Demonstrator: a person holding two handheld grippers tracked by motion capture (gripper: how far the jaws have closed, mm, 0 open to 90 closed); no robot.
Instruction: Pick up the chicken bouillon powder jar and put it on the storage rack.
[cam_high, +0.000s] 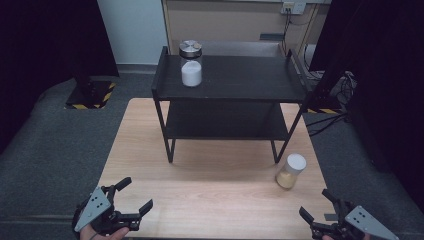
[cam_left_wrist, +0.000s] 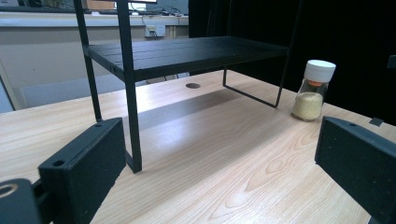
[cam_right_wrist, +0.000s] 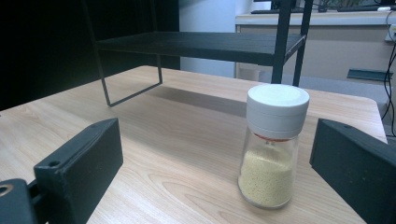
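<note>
A glass shaker jar with a white lid, holding yellow granules, is standing upright on the wooden counter at about four o'clock in the high view, just outside the front right leg of the black two-tier shelf rack. The right tool is hovering at about five o'clock near the counter's front edge, its jaws spreading wide and holding nothing; in the right gripper view the jar is sitting ahead of the jaws, toward the right-hand one, touching neither. The left tool is waiting at about seven o'clock, well apart from the jar, its jaws also gaping wide and empty (the grey three-cornered plate is riding on top of it). In the left gripper view the rack's front leg is standing just ahead of the left-hand jaw, and the jar is showing farther off at about two o'clock. A second jar, with a metal lid and white contents, is resting upright on the rack's top shelf toward its left end, at about eleven o'clock.
</note>
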